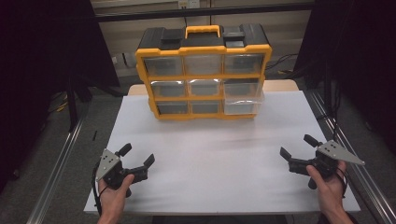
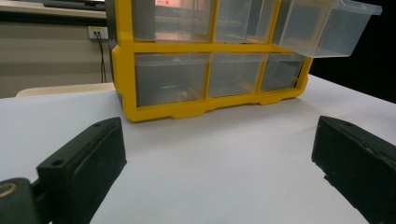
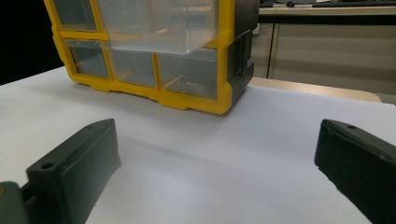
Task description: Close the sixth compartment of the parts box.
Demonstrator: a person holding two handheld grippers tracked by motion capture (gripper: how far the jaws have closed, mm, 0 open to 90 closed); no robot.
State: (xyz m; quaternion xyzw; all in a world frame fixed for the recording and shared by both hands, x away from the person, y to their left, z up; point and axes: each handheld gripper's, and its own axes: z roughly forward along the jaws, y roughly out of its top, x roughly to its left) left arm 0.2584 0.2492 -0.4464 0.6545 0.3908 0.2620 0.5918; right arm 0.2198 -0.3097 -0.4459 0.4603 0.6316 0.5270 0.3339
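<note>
A yellow and black organizer (image 1: 203,73) with clear plastic drawers stands upright at the far middle of the white table (image 1: 224,163). Its right drawer in the middle row (image 1: 243,101) is pulled part way out; it also juts forward in the left gripper view (image 2: 327,28) and the right gripper view (image 3: 159,23). The other drawers sit flush. My left gripper (image 1: 137,154) rests near the front left of the table, open, with nothing between its jaws (image 2: 217,140). Held at the front right, my right gripper (image 1: 297,145) is open and empty too (image 3: 215,140). Both point toward the organizer.
Metal rails (image 1: 60,158) run along both sides of the table. Black curtains (image 1: 42,56) hang left and right. A beige tabletop edge (image 1: 280,85) shows behind the white sheet. A wall socket with a cable (image 2: 98,33) is behind the organizer.
</note>
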